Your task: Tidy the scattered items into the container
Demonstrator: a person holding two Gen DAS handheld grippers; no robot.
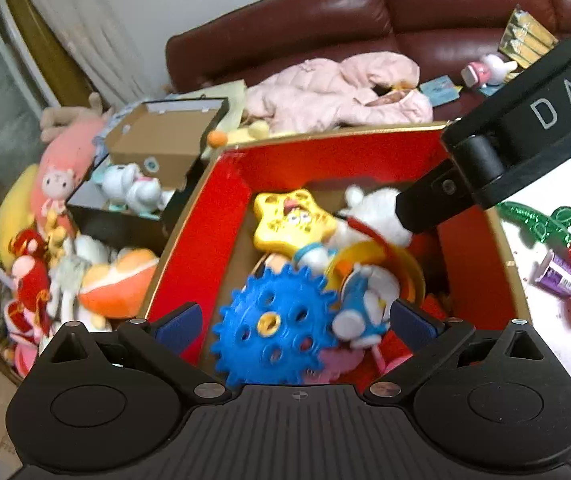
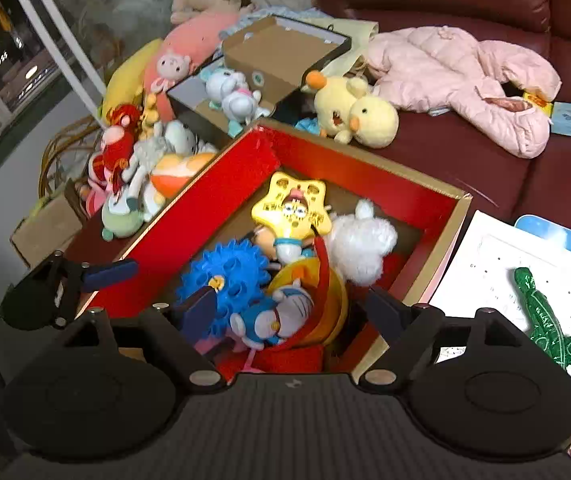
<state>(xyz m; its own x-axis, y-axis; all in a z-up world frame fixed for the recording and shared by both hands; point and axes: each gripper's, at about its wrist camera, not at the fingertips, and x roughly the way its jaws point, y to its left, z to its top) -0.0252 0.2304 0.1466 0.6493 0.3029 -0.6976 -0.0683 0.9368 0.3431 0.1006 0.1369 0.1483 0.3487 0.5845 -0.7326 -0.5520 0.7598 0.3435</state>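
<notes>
The red box (image 1: 189, 248) with a gold rim stands open below both grippers and holds a blue gear (image 1: 273, 320), a yellow star toy (image 1: 293, 220), a white plush (image 1: 373, 212) and a blue cat figure (image 1: 365, 300). My left gripper (image 1: 295, 320) hovers over the box's near side, open, with the gear lying beneath the gap, untouched. My right gripper (image 2: 291, 310) is open too, above the cat figure (image 2: 277, 316) and the gear (image 2: 225, 268). One of its black fingers (image 1: 425, 208) reaches in over the white plush. The red box (image 2: 205, 208) fills the middle of the right wrist view.
A pink jacket (image 2: 465, 76) and a yellow chick plush (image 2: 353, 112) lie on the dark red sofa behind the box. A brown cardboard box (image 1: 165, 140) and several plush toys (image 1: 65, 260) crowd the left. On the right, a green foil item (image 2: 541, 312) and a purple cup (image 1: 557, 276) lie on a white surface.
</notes>
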